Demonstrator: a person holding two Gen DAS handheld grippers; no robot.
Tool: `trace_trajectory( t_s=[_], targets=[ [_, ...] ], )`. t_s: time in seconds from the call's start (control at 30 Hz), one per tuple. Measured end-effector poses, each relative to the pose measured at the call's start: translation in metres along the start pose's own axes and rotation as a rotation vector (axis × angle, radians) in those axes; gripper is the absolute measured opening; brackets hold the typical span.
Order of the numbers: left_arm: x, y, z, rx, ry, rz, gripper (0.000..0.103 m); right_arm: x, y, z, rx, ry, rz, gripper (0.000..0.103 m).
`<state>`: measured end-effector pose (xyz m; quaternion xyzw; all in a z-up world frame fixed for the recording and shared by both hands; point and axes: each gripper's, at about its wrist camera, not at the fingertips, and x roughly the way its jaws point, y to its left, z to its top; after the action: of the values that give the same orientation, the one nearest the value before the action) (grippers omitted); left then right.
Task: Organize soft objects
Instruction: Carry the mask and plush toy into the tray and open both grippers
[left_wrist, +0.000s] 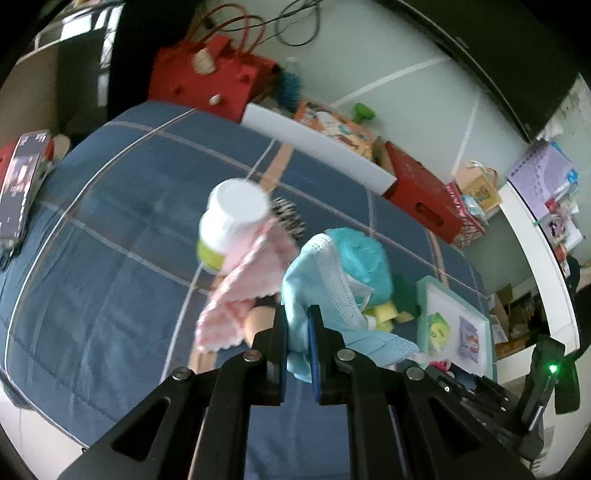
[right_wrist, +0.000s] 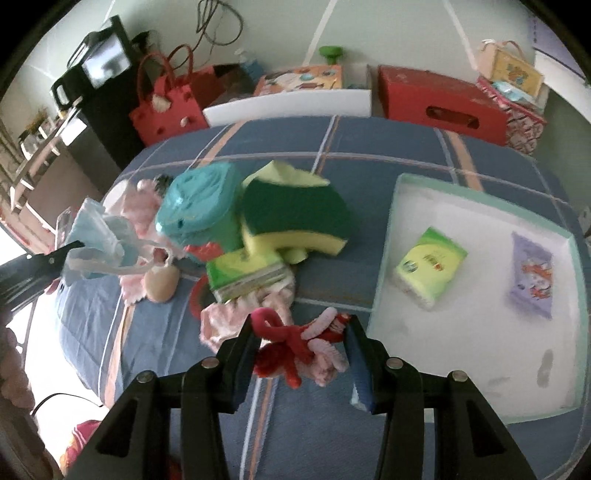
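The left hand-held gripper (left_wrist: 297, 317) is clenched on a light-blue face mask (left_wrist: 325, 280), lifted above the bed (left_wrist: 110, 221). The right hand-held gripper (right_wrist: 301, 328) grasps red and pink hair ties (right_wrist: 295, 343) near the tray (right_wrist: 391, 229). The mask's loops (right_wrist: 110, 267) could snag the pink cloth (left_wrist: 240, 288) beyond.

Left gripper (left_wrist: 297, 325): 2 black plastic fingers (left_wrist: 275, 350) with blue pads on the inner faces, angular black linkage arms with triangular cutouts, round silver screws at the pivots. Right gripper (right_wrist: 301, 345): same black build, blue pads, 4 silver screws visible. Its body shows in the left wrist view with a green LED (left_wrist: 553, 368) lit.
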<state>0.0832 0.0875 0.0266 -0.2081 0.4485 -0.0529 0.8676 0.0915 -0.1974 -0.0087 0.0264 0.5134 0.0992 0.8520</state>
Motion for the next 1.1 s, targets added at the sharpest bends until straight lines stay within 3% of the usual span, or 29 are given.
trace_trajectory(
  t_s=[0.23,0.53,0.63,0.87,1.1],
  targets=[
    [0.001,-0.074,0.013,0.149,-0.011,-0.069,0.01,-0.02,-0.037,0.016,0.107,-0.078,-0.057,0.049],
    [0.048,-0.169,0.002,0.308,0.138,-0.176,0.01,-0.037,-0.097,0.029,0.272,-0.119,-0.164,0.049],
    [0.06,-0.193,-0.006,0.357,0.156,-0.168,0.01,-0.038,-0.118,0.024,0.33,-0.123,-0.188,0.049],
    [0.092,-0.23,-0.038,0.491,0.179,-0.218,0.01,-0.042,-0.163,0.006,0.414,-0.101,-0.331,0.049],
    [0.123,-0.244,-0.071,0.548,0.244,-0.277,0.01,-0.046,-0.207,-0.019,0.533,-0.071,-0.403,0.049]
  ],
)
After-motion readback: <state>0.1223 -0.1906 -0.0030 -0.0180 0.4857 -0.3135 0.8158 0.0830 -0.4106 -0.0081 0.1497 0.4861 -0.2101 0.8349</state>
